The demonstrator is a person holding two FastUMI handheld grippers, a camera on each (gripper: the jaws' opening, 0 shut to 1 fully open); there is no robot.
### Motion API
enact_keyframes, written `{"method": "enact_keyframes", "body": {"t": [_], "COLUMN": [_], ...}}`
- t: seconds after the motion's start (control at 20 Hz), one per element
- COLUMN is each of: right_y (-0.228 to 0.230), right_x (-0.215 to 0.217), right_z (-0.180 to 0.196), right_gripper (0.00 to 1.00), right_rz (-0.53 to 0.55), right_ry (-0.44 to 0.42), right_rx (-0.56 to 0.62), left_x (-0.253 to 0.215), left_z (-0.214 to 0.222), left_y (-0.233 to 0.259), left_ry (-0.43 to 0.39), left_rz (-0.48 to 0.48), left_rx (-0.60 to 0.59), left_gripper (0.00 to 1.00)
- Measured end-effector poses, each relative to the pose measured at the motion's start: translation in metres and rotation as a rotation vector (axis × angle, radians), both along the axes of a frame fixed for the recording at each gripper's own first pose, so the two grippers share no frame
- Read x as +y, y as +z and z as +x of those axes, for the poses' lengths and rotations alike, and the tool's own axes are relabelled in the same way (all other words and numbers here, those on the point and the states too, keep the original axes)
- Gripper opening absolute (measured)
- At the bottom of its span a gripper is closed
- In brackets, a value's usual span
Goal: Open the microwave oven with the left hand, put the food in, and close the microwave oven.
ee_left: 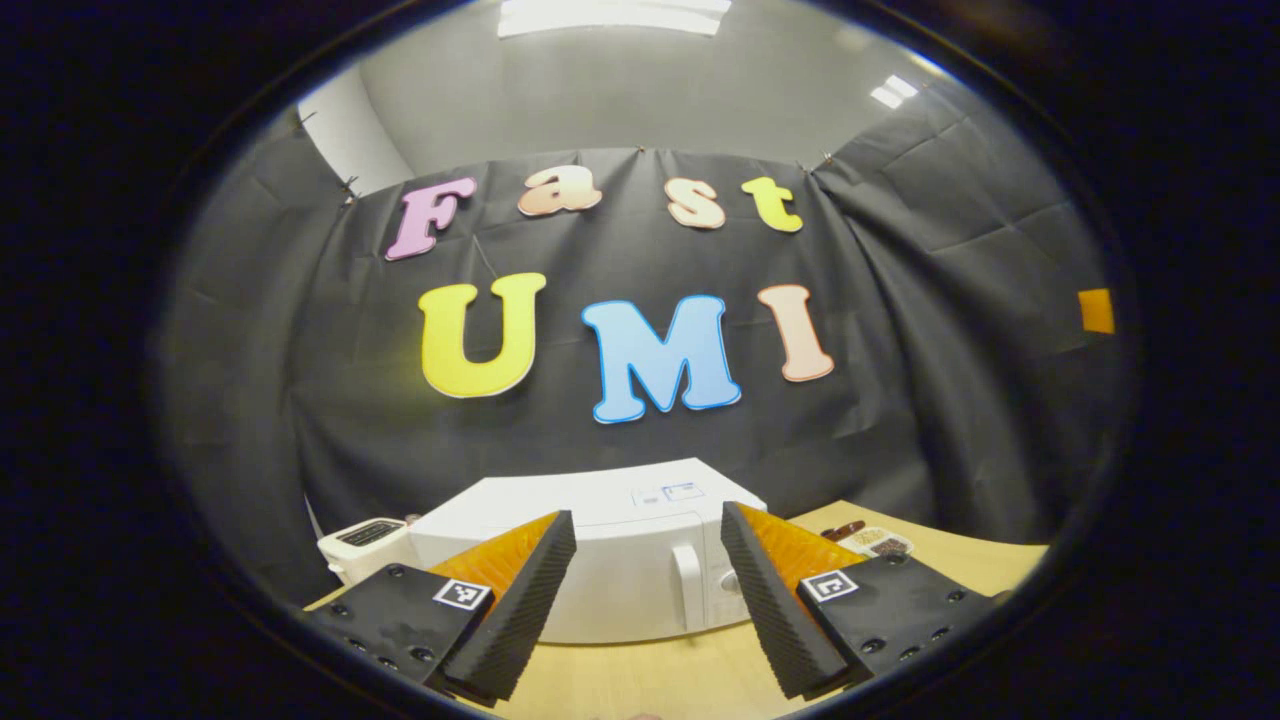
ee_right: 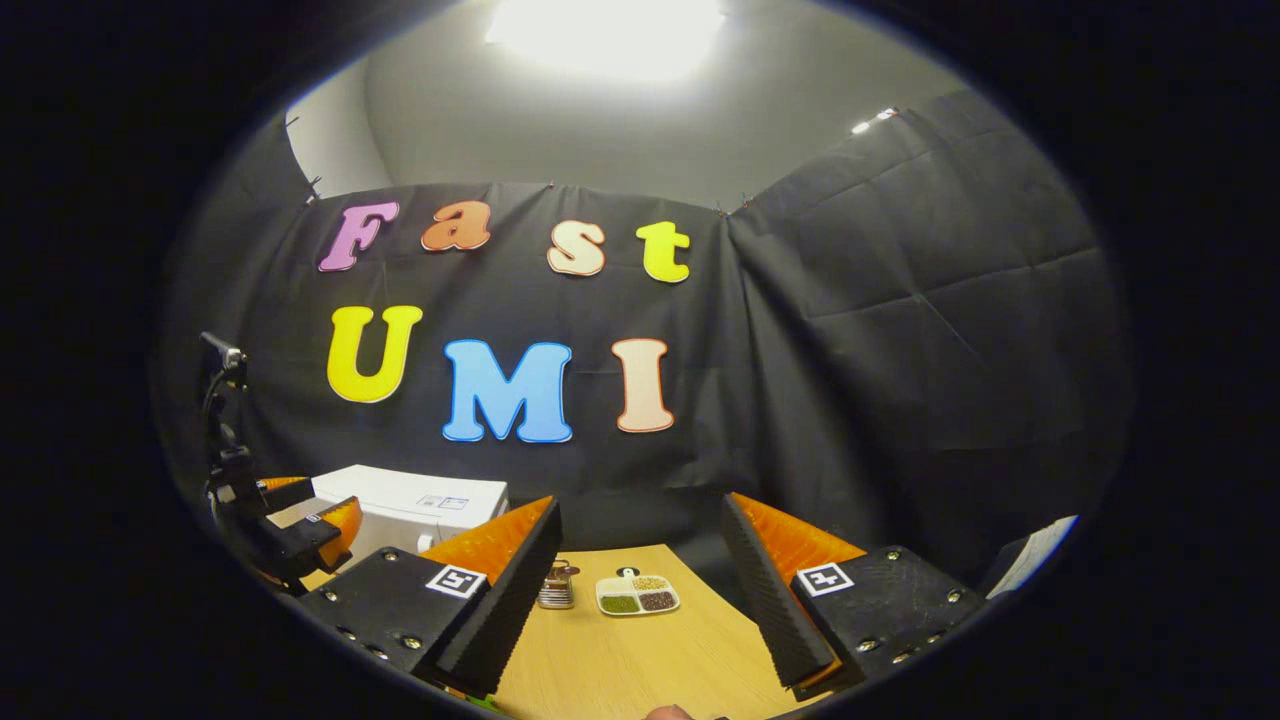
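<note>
Two grippers spread wide, holding nothing.
Left gripper (ee_left: 648, 590) hangs released before the shut microwave (ee_left: 620, 560), whose handle (ee_left: 688, 586) sits between its fingers. Right gripper (ee_right: 640, 590) is also released; the food tray (ee_right: 637, 594) lies ahead on the table (ee_right: 640, 670), microwave off to its left.

Left gripper (ee_left: 648, 590) and right gripper (ee_right: 640, 580) gape, holding nothing.

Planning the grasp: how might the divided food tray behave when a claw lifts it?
The food tray looks shallow and rigid, probably light. Its compartments hold loose grains that could spill if tilted. Its low rim gives little to pinch, so it may slip.
</note>
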State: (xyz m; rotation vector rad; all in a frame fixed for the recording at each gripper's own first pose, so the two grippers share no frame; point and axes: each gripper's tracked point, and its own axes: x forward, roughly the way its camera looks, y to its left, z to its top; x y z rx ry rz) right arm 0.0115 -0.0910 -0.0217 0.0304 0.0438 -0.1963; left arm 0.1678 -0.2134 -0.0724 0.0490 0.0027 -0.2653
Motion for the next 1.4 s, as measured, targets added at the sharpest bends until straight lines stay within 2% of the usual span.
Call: {"method": "enact_keyframes", "body": {"t": [0.1, 0.15, 0.2, 0.3, 0.35, 0.4, 0.6, 0.7, 0.8, 0.85, 0.95, 1.0, 1.05, 1.2, 1.3, 1.4], "right_y": [0.002, 0.005, 0.007, 0.007, 0.005, 0.003, 0.001, 0.003, 0.001, 0.002, 0.003, 0.004, 0.004, 0.005, 0.005, 0.002], "right_x": [-0.006, -0.009, -0.012, -0.015, -0.016, -0.017, -0.024, -0.024, -0.026, -0.025, -0.025, -0.025, -0.024, -0.019, -0.011, -0.010], "right_z": [0.001, 0.001, 0.001, 0.000, 0.000, -0.002, -0.009, -0.012, -0.012, -0.014, -0.015, -0.014, -0.014, -0.015, -0.014, -0.013], "right_gripper": [0.97, 0.97, 0.97, 0.97, 0.97, 0.97, 0.97, 0.97, 0.97, 0.97, 0.97, 0.97, 0.97, 0.97, 0.97, 0.97], "right_rz": [-0.031, -0.047, -0.058, -0.070, -0.075, -0.082, -0.124, -0.121, -0.126, -0.132, -0.146, -0.153, -0.161, -0.186, -0.196, -0.191], "right_ry": [-0.029, -0.042, -0.055, -0.081, -0.093, -0.104, -0.153, -0.161, -0.173, -0.178, -0.183, -0.183, -0.179, -0.161, -0.147, -0.138], "right_rx": [0.007, 0.008, 0.009, 0.018, 0.028, 0.039, 0.071, 0.074, 0.087, 0.095, 0.100, 0.099, 0.100, 0.107, 0.109, 0.115], "left_x": [-0.013, -0.018, -0.022, -0.030, -0.032, -0.038, -0.055, -0.061, -0.064, -0.069, -0.072, -0.073, -0.075, -0.078, -0.073, -0.075], "left_z": [0.017, 0.024, 0.032, 0.047, 0.054, 0.060, 0.085, 0.094, 0.099, 0.101, 0.108, 0.112, 0.115, 0.119, 0.117, 0.118], "left_y": [-0.017, -0.028, -0.038, -0.060, -0.071, -0.083, -0.128, -0.146, -0.154, -0.158, -0.163, -0.164, -0.166, -0.171, -0.173, -0.173], "left_ry": [-0.024, -0.032, -0.039, -0.044, -0.044, -0.054, -0.075, -0.085, -0.086, -0.089, -0.087, -0.087, -0.086, -0.082, -0.065, -0.068], "left_rz": [0.004, 0.004, 0.006, 0.018, 0.028, 0.037, 0.053, 0.063, 0.060, 0.062, 0.075, 0.080, 0.086, 0.108, 0.131, 0.120], "left_rx": [0.023, 0.036, 0.053, 0.088, 0.102, 0.123, 0.210, 0.249, 0.260, 0.260, 0.254, 0.253, 0.251, 0.252, 0.268, 0.270], "left_gripper": [0.93, 1.00, 0.93, 1.00, 0.94, 1.00, 0.97, 1.00, 0.90, 0.96, 0.92, 0.78, 0.81, 0.63, 0.46, 0.38]}}
